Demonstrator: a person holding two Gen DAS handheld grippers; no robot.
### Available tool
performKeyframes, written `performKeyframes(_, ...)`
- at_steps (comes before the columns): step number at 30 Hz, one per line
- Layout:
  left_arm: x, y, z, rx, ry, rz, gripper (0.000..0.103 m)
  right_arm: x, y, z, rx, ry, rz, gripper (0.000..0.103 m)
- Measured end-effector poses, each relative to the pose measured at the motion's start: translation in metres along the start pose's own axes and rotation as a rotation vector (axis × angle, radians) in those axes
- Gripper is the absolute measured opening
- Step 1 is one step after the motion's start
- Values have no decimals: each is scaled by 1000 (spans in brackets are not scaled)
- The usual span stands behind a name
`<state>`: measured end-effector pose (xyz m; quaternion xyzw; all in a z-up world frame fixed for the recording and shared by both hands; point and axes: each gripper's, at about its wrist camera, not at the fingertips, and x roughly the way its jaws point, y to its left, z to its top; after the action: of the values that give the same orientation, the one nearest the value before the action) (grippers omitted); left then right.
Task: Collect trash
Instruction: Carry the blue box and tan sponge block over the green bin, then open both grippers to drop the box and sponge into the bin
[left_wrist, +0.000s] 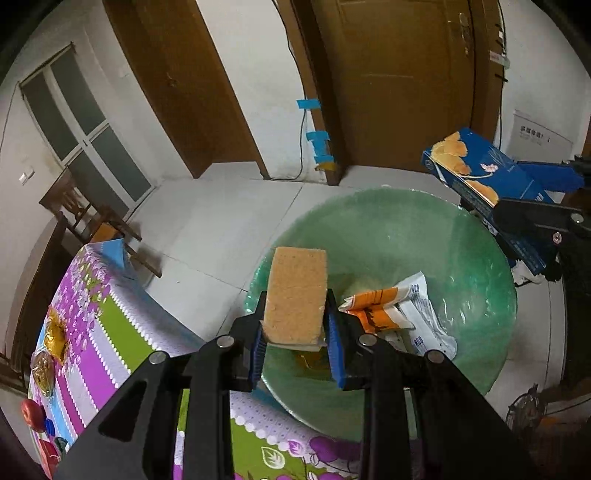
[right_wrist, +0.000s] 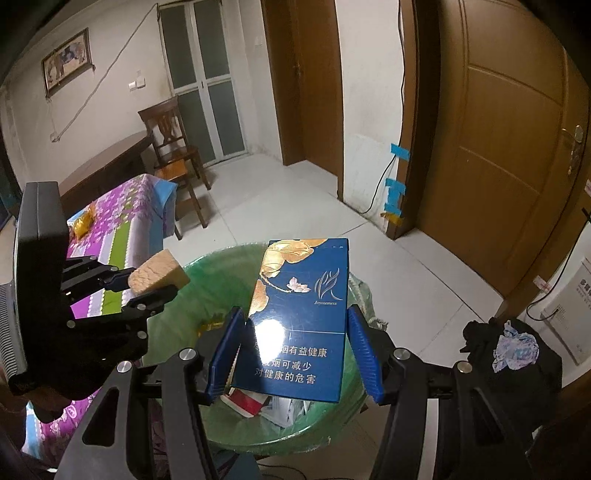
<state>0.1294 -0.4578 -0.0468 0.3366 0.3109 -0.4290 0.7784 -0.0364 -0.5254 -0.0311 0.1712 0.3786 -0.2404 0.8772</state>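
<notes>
Tan sponge (left_wrist: 296, 291) (clamped) between left gripper (left_wrist: 297, 345) pads

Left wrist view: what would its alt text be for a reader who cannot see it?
The left gripper holds a tan sponge over a green-lined trash bin containing wrappers. At right, the right gripper holds a blue box; a floral tablecloth lies left.

Tan sponge block (left_wrist: 297, 295) pinched upright over the green-lined trash bin (left_wrist: 480, 229), glossy blue carton with gold leaf print (right_wrist: 299, 321) held flat above the bin, crumpled orange-and-white wrappers (left_wrist: 391, 306) lying inside
</notes>
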Motion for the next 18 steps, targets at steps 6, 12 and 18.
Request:
performKeyframes(6, 9, -1, -1, 9, 29, -36, 27, 16, -2, 3, 33, 69, 41, 58)
performKeyframes(12, 20, 3, 0, -15, 70, -171, 29, 34, -6, 0, 79, 97, 75, 60)
performKeyframes(18, 23, 19, -7, -61, 76, -114, 68, 45, -8, -5, 103, 100, 59, 75)
